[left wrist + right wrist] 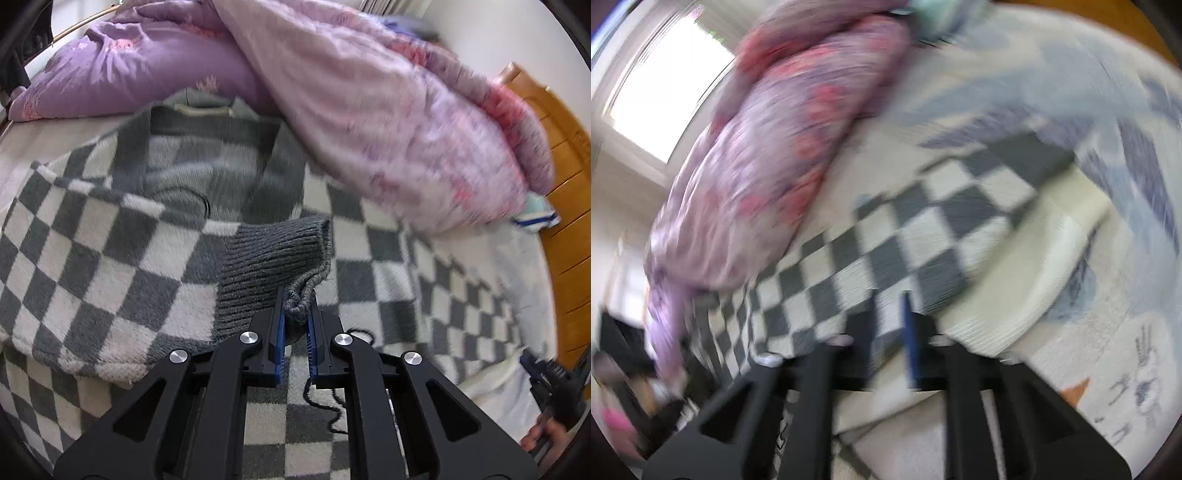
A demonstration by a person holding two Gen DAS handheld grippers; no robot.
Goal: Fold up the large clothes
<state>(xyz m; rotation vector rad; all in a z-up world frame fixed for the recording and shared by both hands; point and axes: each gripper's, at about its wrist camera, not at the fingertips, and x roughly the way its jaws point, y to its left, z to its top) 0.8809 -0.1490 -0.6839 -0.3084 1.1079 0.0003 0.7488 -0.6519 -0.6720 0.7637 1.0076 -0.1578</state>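
Note:
A grey-and-white checked knit cardigan (110, 251) lies spread on the bed, neckline toward the pillow. Its sleeve is folded across the body, ending in a grey ribbed cuff (280, 251). My left gripper (295, 295) is shut on the edge of that cuff. My right gripper (543, 369) shows at the lower right of the left wrist view, held by a hand, off the cardigan's side. In the blurred right wrist view the right gripper (888, 314) stands over the checked cardigan (905, 229), fingers apart and nothing pinched between them.
A bunched pink floral quilt (406, 129) (768, 155) overlaps the cardigan's far side. A purple pillow (129, 66) lies behind the neckline. A wooden bed frame (569, 184) borders the right. The printed white sheet (1108, 332) and a cream cloth band (1034, 266) lie beside the checks.

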